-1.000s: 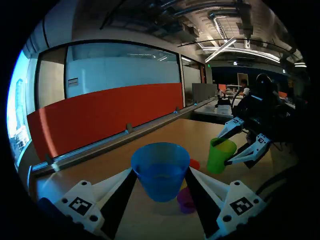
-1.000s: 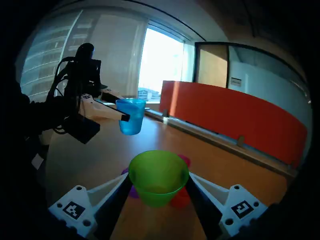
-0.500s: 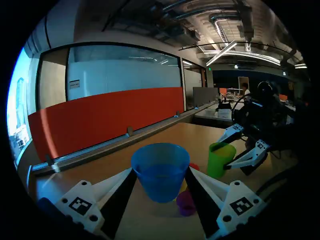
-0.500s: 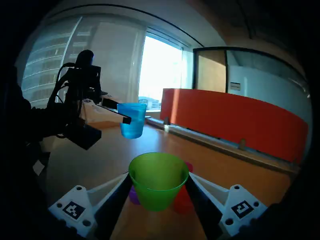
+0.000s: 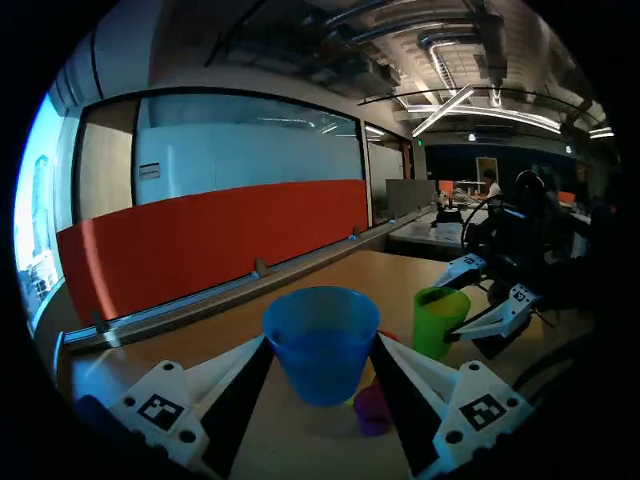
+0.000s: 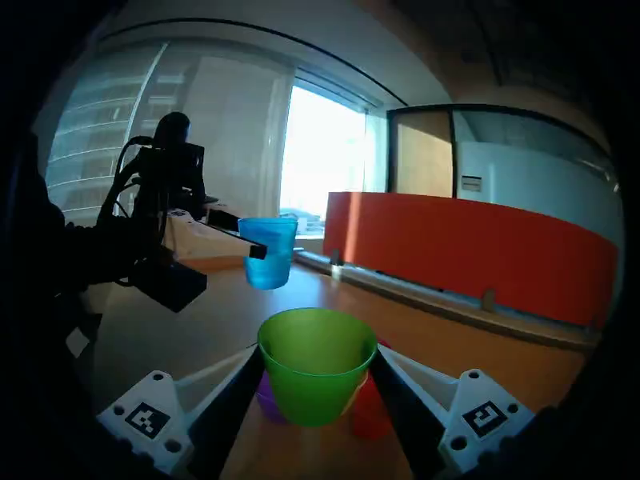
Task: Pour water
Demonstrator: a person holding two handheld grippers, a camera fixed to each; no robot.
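In the left gripper view my left gripper point(image 5: 320, 360) is shut on a blue cup point(image 5: 321, 342) that stands upright, with water in its lower half. Farther right in that view the right gripper point(image 5: 468, 308) grips a green cup point(image 5: 438, 320) above the wooden table point(image 5: 384, 276). In the right gripper view my right gripper point(image 6: 317, 376) is shut on the green cup point(image 6: 317, 364), held upright. Beyond it to the left, the left gripper point(image 6: 240, 240) holds the blue cup point(image 6: 268, 252) in the air, apart from the green one.
A purple cup point(image 5: 372, 408) and a red cup point(image 6: 370, 408) sit on the table under the held cups. An orange partition point(image 5: 208, 232) with a grey rail runs along the table's far edge. A person's dark sleeve point(image 6: 88, 248) holds the far gripper.
Both cups have risen a little above the table and stayed upright. In the right gripper view the blue cup has drifted slightly right and lower, a bit closer to the green one.
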